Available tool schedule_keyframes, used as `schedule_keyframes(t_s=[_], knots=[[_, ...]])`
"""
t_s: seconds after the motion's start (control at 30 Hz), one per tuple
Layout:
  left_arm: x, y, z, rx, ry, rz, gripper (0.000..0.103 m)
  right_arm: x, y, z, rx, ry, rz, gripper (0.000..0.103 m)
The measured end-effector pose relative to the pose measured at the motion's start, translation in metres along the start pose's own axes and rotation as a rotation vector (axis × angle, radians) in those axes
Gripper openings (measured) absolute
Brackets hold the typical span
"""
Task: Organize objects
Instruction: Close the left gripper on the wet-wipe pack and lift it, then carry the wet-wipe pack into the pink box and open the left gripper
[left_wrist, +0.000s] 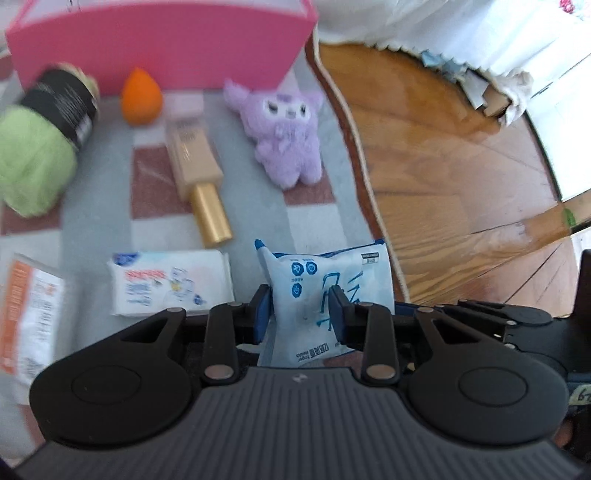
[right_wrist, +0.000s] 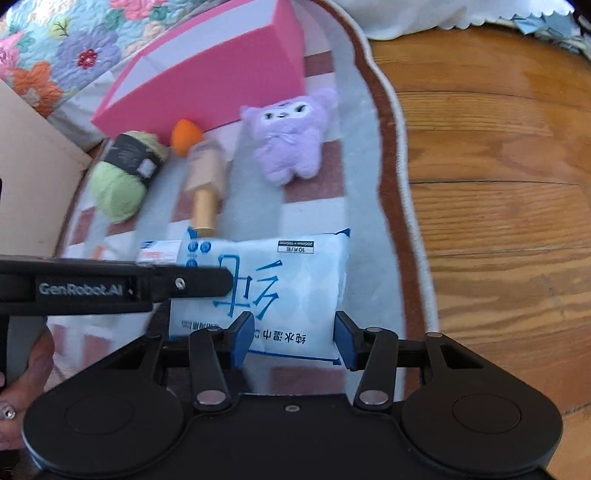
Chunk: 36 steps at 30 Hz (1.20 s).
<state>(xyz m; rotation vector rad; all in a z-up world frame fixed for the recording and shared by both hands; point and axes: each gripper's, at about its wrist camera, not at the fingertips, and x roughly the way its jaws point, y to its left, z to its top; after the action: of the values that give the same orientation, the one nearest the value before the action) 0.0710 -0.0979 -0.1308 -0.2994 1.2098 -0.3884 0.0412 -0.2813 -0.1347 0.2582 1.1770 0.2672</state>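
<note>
Checked rug (left_wrist: 92, 192) in grey, white and dull red covers the floor under my cameras, with bare wooden boards (left_wrist: 461, 158) off at three o'clock past its scalloped edge. At twelve o'clock a pink box (left_wrist: 159, 48) stands on the rug. In front of it I see a green yarn ball (left_wrist: 33, 162) with a black band at ten o'clock, an orange egg-shaped sponge (left_wrist: 141, 96), a beige tube (left_wrist: 195, 166) with a gold cap lying flat, and a purple plush toy (left_wrist: 288, 136) at one o'clock. Nearer me lie a white wipes pack (left_wrist: 171, 282) and, at nine o'clock, an orange-and-white packet (left_wrist: 29, 314).

My left gripper (left_wrist: 299, 314) is clamped on the blue-and-white wet-wipe pack (left_wrist: 317, 295) — its blue pads dent the wrapper on both sides. From the right wrist view that pack (right_wrist: 280, 284) sits at the rug's near end, and my right gripper (right_wrist: 293, 339) straddles its near edge; both blue pads lie against the wrapper, gripping it, I think. A hand (right_wrist: 26, 387) shows at eight o'clock there — holding the left tool.
</note>
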Motion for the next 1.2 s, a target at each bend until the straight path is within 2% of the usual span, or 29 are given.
schedule_keyframes(t_s=[0.17, 0.27, 0.4, 0.6, 0.7, 0.87, 1.07, 1.2], knots=[[-0.055, 0.004, 0.011, 0.011, -0.050, -0.005, 0.032, -0.031, 0.034, 0.010, -0.093, -0.057, 0.019, 0.053], [-0.086, -0.001, 0.016, 0.046, -0.070, 0.004, 0.032, -0.050, 0.055, 0.024, -0.126, -0.052, 0.021, 0.054], [-0.124, -0.009, 0.030, 0.072, -0.119, 0.014, 0.032, -0.084, 0.087, 0.044, -0.256, -0.118, 0.000, 0.055], [-0.173, -0.020, 0.062, 0.110, -0.263, 0.054, 0.032, -0.119, 0.115, 0.082, -0.347, -0.213, 0.016, 0.055], [-0.185, -0.018, 0.084, 0.115, -0.316, 0.080, 0.032, -0.127, 0.127, 0.103, -0.393, -0.254, 0.026, 0.055], [-0.184, -0.011, 0.127, 0.091, -0.345, 0.098, 0.032, -0.118, 0.144, 0.147, -0.467, -0.257, 0.023, 0.054], [-0.158, 0.009, 0.182, 0.056, -0.359, 0.122, 0.033, -0.089, 0.151, 0.202, -0.510, -0.246, 0.035, 0.054], [-0.125, 0.034, 0.214, 0.005, -0.348, 0.118, 0.033, -0.056, 0.137, 0.239, -0.424, -0.216, 0.091, 0.054]])
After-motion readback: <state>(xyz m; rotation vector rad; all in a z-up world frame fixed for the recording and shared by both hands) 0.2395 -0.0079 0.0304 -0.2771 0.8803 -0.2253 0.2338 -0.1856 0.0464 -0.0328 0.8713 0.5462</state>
